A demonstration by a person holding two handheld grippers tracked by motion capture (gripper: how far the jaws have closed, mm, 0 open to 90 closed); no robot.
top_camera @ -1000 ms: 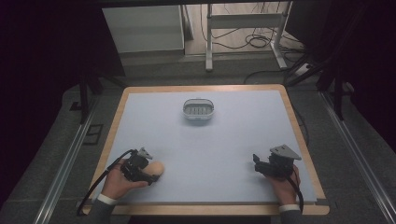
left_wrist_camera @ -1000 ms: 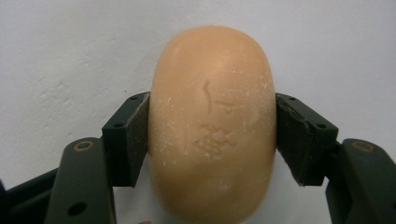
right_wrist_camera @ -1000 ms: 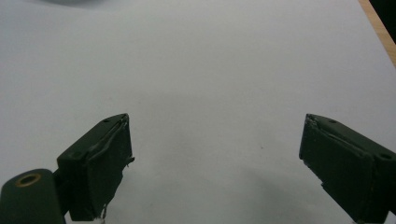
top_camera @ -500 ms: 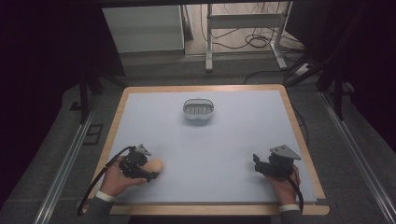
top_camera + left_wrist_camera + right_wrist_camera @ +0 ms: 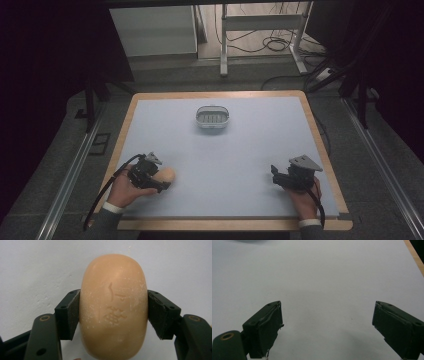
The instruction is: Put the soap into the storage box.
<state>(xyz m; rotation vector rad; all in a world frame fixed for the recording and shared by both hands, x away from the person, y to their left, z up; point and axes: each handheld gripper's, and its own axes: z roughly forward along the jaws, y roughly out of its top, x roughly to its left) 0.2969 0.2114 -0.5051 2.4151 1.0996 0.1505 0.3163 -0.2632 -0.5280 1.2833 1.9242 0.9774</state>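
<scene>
The left gripper (image 5: 113, 312) clamps a peach soap bar (image 5: 113, 307), its embossed stamp unreadable, near the table's (image 5: 250, 150) front-left corner; the right gripper (image 5: 327, 325) gapes empty.

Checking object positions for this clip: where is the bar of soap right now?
The bar of soap sits clamped between the left gripper pads, at the table's near-left in the high view, well short of the soap dish.

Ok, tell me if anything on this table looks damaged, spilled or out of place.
Nothing is spilled or askew. The one blemish is the soap bar clamped in the left tool: its face is scuffed with whitish marks and its embossed stamp looks worn. The soap dish sits upright at the far middle, and the right tool rests open.
</scene>
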